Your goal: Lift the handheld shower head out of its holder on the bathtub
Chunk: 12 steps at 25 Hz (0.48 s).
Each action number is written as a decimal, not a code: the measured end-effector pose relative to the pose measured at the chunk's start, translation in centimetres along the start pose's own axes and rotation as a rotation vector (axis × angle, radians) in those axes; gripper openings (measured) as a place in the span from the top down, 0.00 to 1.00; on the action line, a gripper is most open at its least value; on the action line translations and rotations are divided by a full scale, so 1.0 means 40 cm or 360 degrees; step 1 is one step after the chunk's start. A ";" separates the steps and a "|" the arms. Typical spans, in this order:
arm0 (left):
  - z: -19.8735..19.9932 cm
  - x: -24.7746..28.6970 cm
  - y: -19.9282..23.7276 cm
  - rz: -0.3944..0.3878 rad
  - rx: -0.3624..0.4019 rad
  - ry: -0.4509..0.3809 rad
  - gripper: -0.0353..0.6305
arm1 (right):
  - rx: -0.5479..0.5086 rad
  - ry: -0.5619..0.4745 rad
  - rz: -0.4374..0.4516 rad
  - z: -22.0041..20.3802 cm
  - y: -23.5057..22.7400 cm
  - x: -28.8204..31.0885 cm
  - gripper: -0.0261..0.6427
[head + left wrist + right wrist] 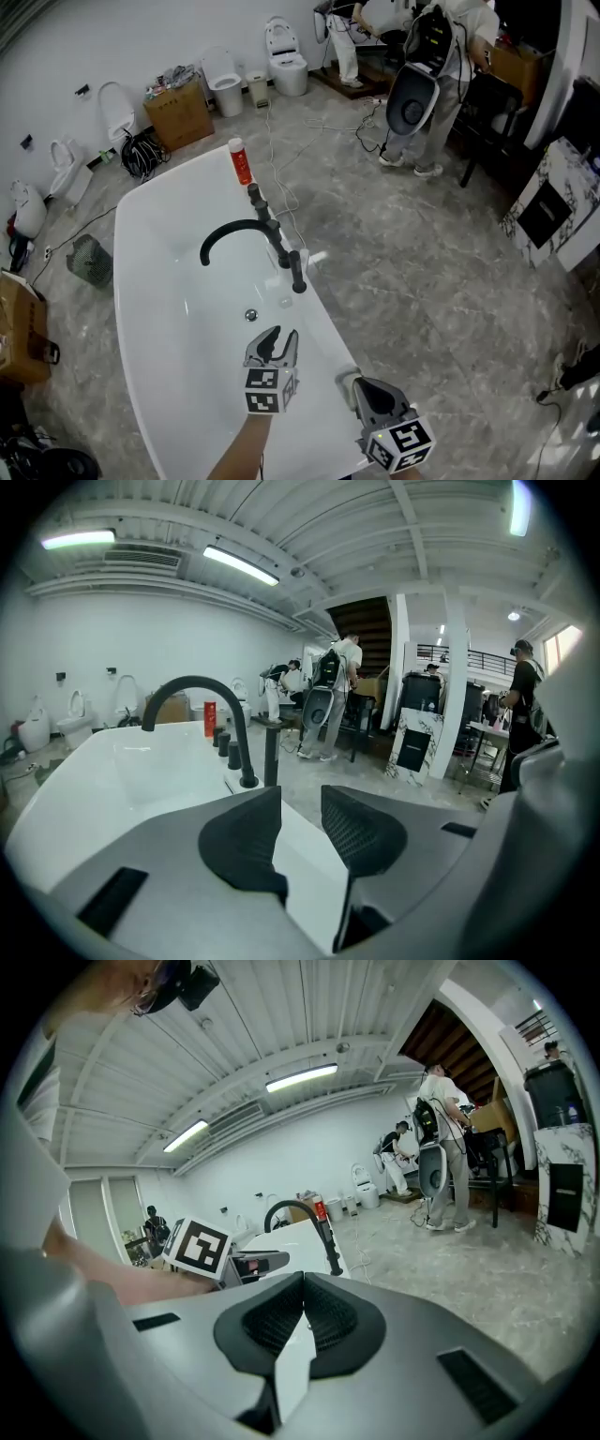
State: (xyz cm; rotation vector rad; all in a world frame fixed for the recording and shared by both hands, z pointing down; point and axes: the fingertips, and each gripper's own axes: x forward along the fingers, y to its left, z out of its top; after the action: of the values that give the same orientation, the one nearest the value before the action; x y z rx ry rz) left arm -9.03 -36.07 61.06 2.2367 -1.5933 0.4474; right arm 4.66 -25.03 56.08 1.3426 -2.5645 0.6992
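Handheld shower head (pixel 297 273) stands upright in its holder on the rim of the white bathtub (pixel 141 281), just beside the foot of the black arched spout (pixel 230 232). Farther along the same rim we see black knobs (pixel 254 193) and a red bottle (pixel 241 161). Our left gripper (pixel 275 343) hovers over the tub, apart from the shower head, jaws parted with nothing between them. Our right gripper (pixel 351 382) is near the tub's outer edge, jaws pressed together and empty.
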 end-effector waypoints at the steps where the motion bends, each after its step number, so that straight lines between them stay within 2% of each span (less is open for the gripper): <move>1: -0.010 0.025 0.012 0.0008 -0.0018 0.0002 0.73 | -0.0006 0.0003 0.0007 -0.007 -0.009 0.018 0.95; 6: -0.052 0.159 0.074 0.0046 -0.0165 0.0002 0.71 | -0.0028 0.0008 0.0032 -0.036 -0.063 0.118 0.95; 12: -0.073 0.300 0.116 0.0083 -0.0132 -0.0005 0.69 | -0.0023 0.0009 0.0044 -0.066 -0.136 0.215 0.95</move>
State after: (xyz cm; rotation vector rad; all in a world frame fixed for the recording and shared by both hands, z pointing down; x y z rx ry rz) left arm -9.78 -46.14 69.53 2.1404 -1.6440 0.3849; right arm 3.88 -32.72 63.19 1.3009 -2.5834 0.6869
